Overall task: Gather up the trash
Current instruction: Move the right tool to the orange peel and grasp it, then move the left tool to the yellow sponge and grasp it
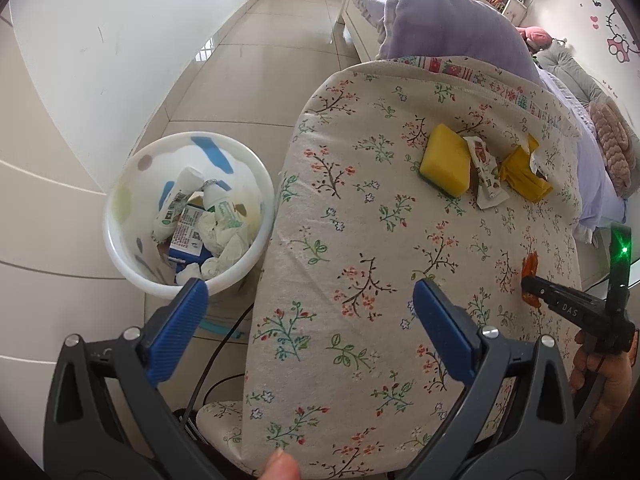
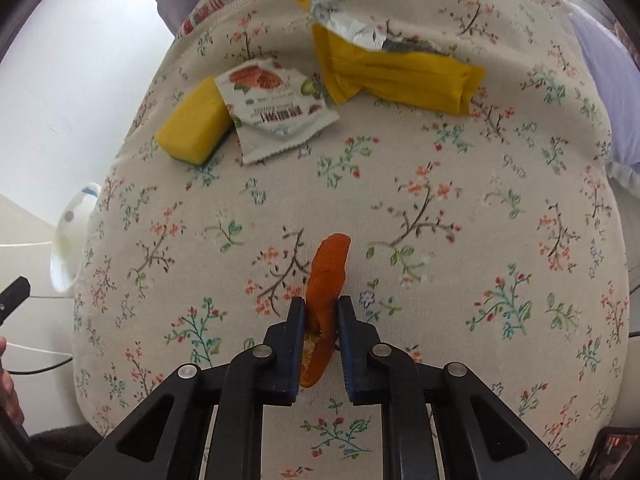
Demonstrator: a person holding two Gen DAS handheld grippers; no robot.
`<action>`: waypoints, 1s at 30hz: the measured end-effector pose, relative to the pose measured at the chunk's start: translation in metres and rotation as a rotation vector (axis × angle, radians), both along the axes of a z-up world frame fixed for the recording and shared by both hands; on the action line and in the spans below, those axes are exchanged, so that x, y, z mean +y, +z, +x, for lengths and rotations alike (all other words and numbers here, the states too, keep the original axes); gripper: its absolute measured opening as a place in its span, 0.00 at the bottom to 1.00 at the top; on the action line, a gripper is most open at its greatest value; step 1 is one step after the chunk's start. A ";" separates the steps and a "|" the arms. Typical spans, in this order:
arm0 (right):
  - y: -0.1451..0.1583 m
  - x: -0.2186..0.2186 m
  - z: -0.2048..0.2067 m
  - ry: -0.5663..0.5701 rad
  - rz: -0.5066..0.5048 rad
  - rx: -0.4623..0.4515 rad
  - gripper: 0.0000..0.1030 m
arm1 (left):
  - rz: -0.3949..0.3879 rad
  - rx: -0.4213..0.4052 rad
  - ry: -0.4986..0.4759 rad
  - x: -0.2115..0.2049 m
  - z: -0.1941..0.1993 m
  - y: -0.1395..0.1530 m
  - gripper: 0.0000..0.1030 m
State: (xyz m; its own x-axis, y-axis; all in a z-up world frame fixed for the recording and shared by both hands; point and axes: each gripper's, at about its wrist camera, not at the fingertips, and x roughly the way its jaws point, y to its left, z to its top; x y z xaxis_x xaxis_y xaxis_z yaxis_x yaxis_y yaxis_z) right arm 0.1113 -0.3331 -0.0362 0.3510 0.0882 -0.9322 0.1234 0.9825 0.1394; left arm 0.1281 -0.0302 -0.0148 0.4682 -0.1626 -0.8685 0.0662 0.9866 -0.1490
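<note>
My right gripper (image 2: 322,312) is shut on an orange peel (image 2: 326,276) and holds it just over the floral cloth (image 2: 440,200). It also shows in the left wrist view (image 1: 530,286), with the peel (image 1: 531,266). My left gripper (image 1: 308,296) is open and empty over the table's left edge. A white trash bin (image 1: 120,248) with several wrappers and tubes stands on the floor at the left. A yellow sponge (image 2: 192,128), a white snack wrapper (image 2: 276,116) and a torn yellow foil wrapper (image 2: 400,76) lie at the far side of the table.
The bin's rim shows at the left in the right wrist view (image 2: 70,236). A bed with purple bedding (image 1: 432,20) stands behind the table. A black cable (image 1: 216,344) runs on the tiled floor (image 1: 256,64) under the table's left edge.
</note>
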 end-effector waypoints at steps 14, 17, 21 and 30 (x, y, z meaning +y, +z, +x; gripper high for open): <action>0.037 -0.026 0.018 -0.072 -0.033 -0.106 0.16 | 0.077 -0.049 -0.131 -0.080 0.044 -0.021 0.99; 0.040 -0.033 0.019 -0.083 -0.036 -0.117 0.16 | 0.087 -0.064 -0.163 -0.099 0.058 -0.028 0.99; 0.038 -0.049 0.025 -0.121 -0.001 -0.106 0.16 | 0.092 -0.090 -0.190 -0.123 0.075 -0.039 0.99; 0.036 -0.069 0.039 -0.201 0.003 -0.091 0.16 | 0.075 -0.127 -0.173 -0.156 0.102 -0.056 0.97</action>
State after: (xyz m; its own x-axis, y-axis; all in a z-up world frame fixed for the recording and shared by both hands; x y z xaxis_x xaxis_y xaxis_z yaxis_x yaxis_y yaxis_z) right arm 0.1506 -0.4023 0.0001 0.4446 0.0105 -0.8957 0.3033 0.9391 0.1616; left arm 0.2305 -0.1857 -0.0711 0.5452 -0.1873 -0.8171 0.2492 0.9669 -0.0554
